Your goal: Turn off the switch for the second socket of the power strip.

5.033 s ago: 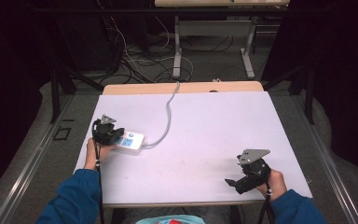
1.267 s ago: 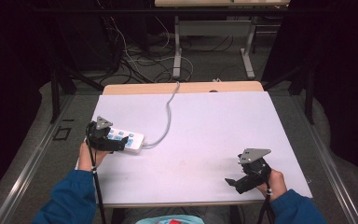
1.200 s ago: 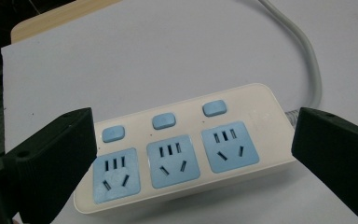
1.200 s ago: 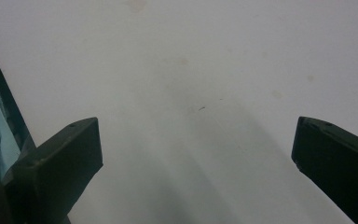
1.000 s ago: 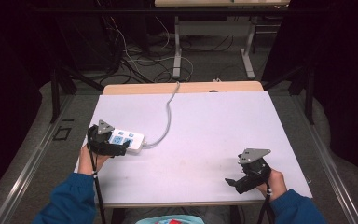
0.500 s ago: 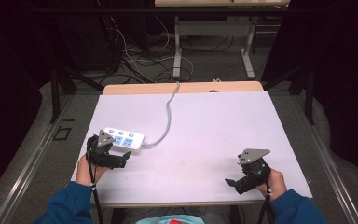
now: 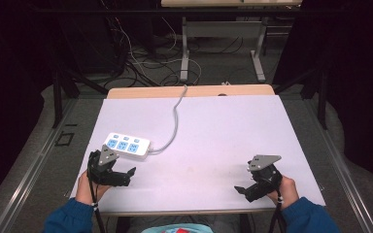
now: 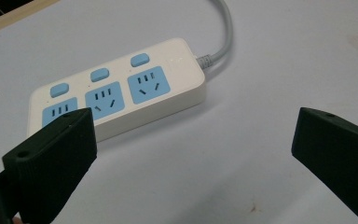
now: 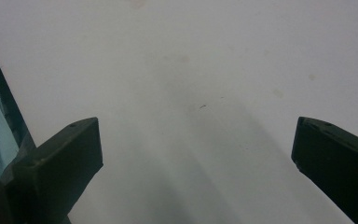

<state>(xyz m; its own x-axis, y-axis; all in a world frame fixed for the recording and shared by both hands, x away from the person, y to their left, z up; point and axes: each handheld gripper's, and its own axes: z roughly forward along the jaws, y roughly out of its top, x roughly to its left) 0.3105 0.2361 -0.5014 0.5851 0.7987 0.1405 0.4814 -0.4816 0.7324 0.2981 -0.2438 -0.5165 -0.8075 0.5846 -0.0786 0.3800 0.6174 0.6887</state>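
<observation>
left tool (image 7: 119, 171) is off the power strip (image 7: 127, 145) now. it's pulled back toward the counter's (image 7: 213, 131) near edge, jaws wide apart.

power strip (image 8: 116, 95) partly behind left tool's jaw, cord (image 8: 221, 35) cut off

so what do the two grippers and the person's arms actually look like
Both the left gripper and the right gripper are black, with two blocky matte jaws, each with a small hole near its tip. Each gripper carries a grey three-cornered plate on top, and a thin black cable trails back from it along the forearm. The person wears blue long sleeves.
</observation>
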